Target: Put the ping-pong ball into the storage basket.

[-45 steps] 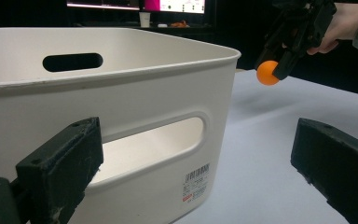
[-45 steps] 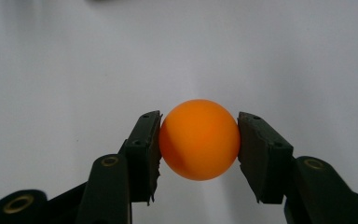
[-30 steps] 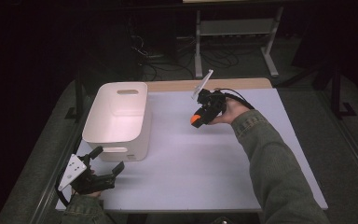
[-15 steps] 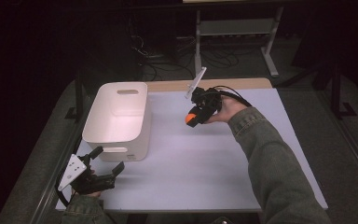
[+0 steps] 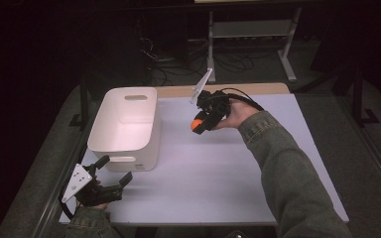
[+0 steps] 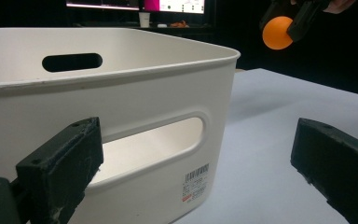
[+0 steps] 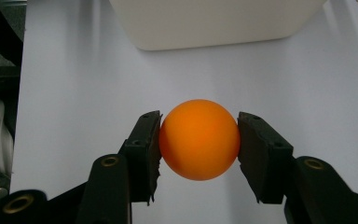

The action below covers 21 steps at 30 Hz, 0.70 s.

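At the near left corner of the pale surface (image 5: 218, 178), the left tongs (image 5: 113, 174) sit released just before a white bin (image 5: 129, 126). Mid-surface, the right tongs (image 5: 198, 123) are clenched on an orange ball (image 7: 199, 139), held aloft. Beyond the far edge, a dark room holds cables and a metal rack (image 5: 250, 29).

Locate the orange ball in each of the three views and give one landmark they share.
High view: the orange ball is at centre, clamped in the right gripper, right of the white bin.
Left gripper view: top right, in the far gripper's jaws, above the table.
Right gripper view: centre, pinched between the two black jaws.
Shared landmark: the white bin, with its handle slot, appears in all three views.
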{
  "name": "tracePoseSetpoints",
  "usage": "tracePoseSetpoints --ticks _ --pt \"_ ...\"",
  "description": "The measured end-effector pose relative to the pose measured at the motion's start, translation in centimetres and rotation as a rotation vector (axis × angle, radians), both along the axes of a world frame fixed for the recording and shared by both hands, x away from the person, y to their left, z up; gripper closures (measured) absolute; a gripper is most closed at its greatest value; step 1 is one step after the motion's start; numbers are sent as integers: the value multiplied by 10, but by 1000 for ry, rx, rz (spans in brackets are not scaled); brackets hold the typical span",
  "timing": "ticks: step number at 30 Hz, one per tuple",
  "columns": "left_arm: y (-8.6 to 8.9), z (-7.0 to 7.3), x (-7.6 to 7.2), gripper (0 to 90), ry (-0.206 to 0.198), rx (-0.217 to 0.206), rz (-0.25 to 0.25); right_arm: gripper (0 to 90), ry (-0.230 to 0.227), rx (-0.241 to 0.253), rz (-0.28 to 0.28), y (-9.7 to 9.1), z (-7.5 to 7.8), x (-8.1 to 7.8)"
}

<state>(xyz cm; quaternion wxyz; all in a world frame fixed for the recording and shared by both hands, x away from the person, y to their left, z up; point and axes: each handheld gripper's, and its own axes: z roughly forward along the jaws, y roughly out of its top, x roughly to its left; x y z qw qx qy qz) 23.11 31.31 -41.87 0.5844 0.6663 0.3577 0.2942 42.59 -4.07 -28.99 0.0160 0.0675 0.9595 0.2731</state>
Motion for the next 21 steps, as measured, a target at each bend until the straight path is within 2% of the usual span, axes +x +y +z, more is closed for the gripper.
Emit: tracePoseSetpoints --ticks 9,21 --pt "0 0 0 17 -3 0 2 498 -6 10 15 7 8 -1" --pt "0 0 0 17 -2 -1 1 498 -13 -1 27 16 12 -2"
